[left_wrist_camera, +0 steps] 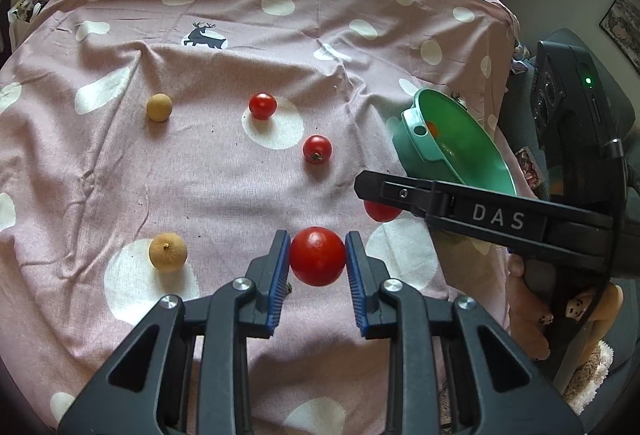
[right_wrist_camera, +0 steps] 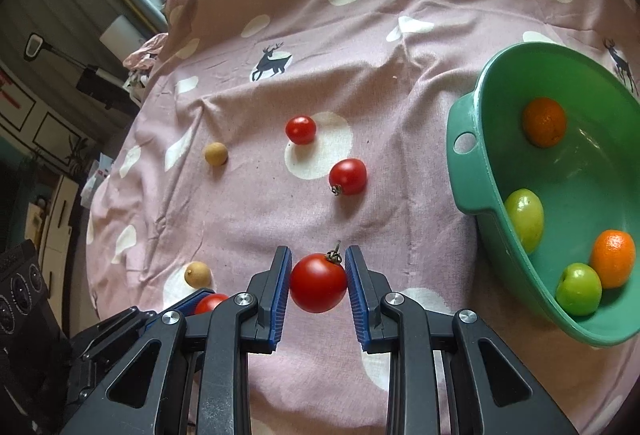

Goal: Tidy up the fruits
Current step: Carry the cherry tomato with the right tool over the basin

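My left gripper (left_wrist_camera: 318, 249) is shut on a red cherry tomato (left_wrist_camera: 317, 256), held a little above the pink cloth. My right gripper (right_wrist_camera: 318, 269) is shut on another red tomato (right_wrist_camera: 318, 285) whose stem points up. Two loose tomatoes (right_wrist_camera: 301, 130) (right_wrist_camera: 348, 176) lie mid-cloth. Left of them lie two tan longans (right_wrist_camera: 216, 154) (right_wrist_camera: 197, 274). The green bowl (right_wrist_camera: 464, 143) stands at the right and holds two oranges and two green fruits. In the left wrist view the right gripper's black body crosses in front of the bowl (left_wrist_camera: 412, 123).
A pink cloth with white spots (left_wrist_camera: 200, 175) covers the whole surface and drops off at its far and right edges. A hand (left_wrist_camera: 528, 315) holds the right gripper's handle at the right. Windows run along the back; furniture stands off to the left.
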